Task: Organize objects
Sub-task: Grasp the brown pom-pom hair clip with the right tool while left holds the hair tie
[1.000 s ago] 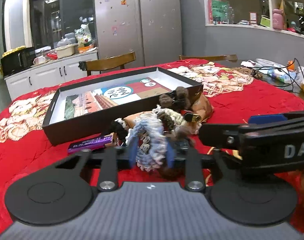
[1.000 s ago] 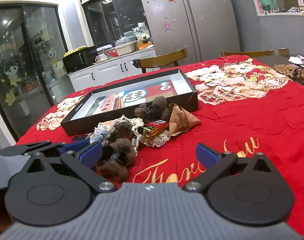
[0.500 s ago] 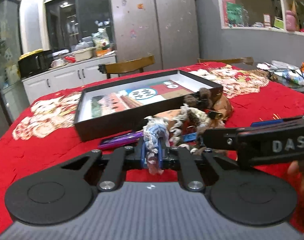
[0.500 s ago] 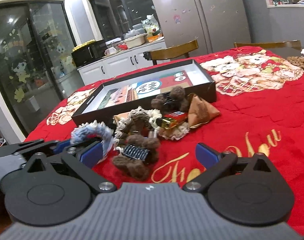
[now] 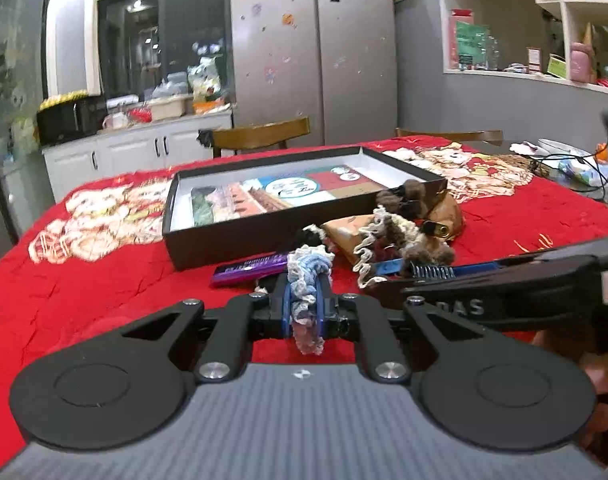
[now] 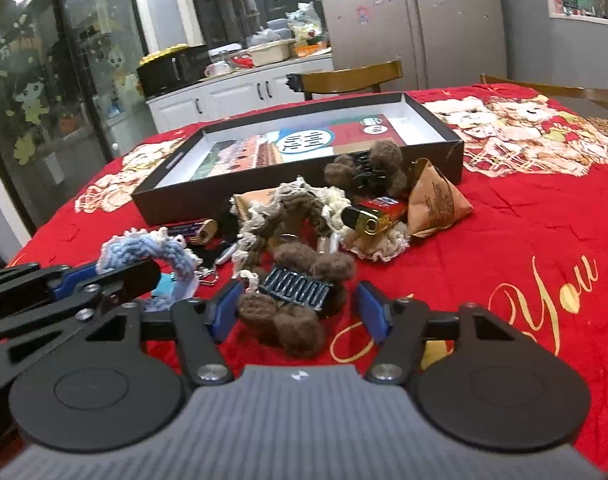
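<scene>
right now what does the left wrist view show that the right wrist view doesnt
Only the left wrist view: the left gripper head-on, shut on the blue and white scrunchie, plus wall shelves.

Only the right wrist view: the right gripper, jaws just closing around the brown furry hair clip, pads not yet pressing; a gold-capped lighter; glass doors.

Both: the black box, the red tablecloth, the fridge.

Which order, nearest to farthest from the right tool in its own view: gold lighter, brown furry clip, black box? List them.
1. Brown furry clip, between the right tool's pads.
2. Gold lighter, farther back, slightly right.
3. Black box, farthest, behind the pile.
</scene>
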`<act>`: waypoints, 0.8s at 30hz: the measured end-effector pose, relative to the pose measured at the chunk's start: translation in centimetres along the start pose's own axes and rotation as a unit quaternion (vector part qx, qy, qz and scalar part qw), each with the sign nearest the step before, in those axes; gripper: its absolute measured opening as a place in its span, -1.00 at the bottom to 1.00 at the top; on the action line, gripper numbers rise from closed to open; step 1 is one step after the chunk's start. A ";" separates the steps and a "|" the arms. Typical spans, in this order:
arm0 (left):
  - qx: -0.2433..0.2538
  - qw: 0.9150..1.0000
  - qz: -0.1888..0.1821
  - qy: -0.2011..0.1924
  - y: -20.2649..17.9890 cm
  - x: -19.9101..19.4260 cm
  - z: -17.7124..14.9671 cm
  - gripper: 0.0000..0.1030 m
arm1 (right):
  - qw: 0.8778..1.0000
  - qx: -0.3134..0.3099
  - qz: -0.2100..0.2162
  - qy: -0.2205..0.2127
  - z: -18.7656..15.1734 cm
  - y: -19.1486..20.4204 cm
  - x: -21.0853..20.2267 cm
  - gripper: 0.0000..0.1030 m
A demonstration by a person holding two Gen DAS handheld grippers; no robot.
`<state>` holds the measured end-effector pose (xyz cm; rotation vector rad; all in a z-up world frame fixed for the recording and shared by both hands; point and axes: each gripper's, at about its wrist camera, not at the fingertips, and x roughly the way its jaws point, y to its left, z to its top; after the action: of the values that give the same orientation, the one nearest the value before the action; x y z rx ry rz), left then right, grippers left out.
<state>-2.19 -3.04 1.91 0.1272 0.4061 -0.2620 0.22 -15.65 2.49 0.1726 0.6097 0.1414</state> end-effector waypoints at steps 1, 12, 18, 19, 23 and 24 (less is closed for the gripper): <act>0.002 1.000 -0.001 -0.001 -0.1 0.0 0.0 -0.71 | 1.000 0.000 -0.002 -0.001 0.0 0.0 0.0 0.18; -0.013 1.000 -0.004 0.014 0.3 0.7 0.2 -0.71 | 0.999 -0.033 -0.033 0.001 -0.1 1.2 0.3 -0.04; -0.016 1.000 -0.005 0.012 0.4 0.6 0.1 -0.71 | 1.000 -0.006 -0.014 -0.006 0.0 0.2 0.1 -0.08; -0.021 1.000 -0.005 0.012 0.5 0.7 0.1 -0.71 | 1.000 -0.007 -0.014 -0.006 0.0 0.3 0.1 -0.08; -0.032 0.999 -0.004 0.014 0.9 0.7 0.1 -0.71 | 1.000 -0.005 -0.011 -0.009 0.1 0.2 0.0 -0.08; -0.032 0.999 -0.003 0.013 0.9 0.6 0.1 -0.71 | 1.000 -0.003 -0.010 -0.010 0.1 0.1 0.0 -0.08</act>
<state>-1.36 -2.38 1.79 0.0665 0.4399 -0.2535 0.25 -15.55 2.57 0.1625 0.5917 0.1217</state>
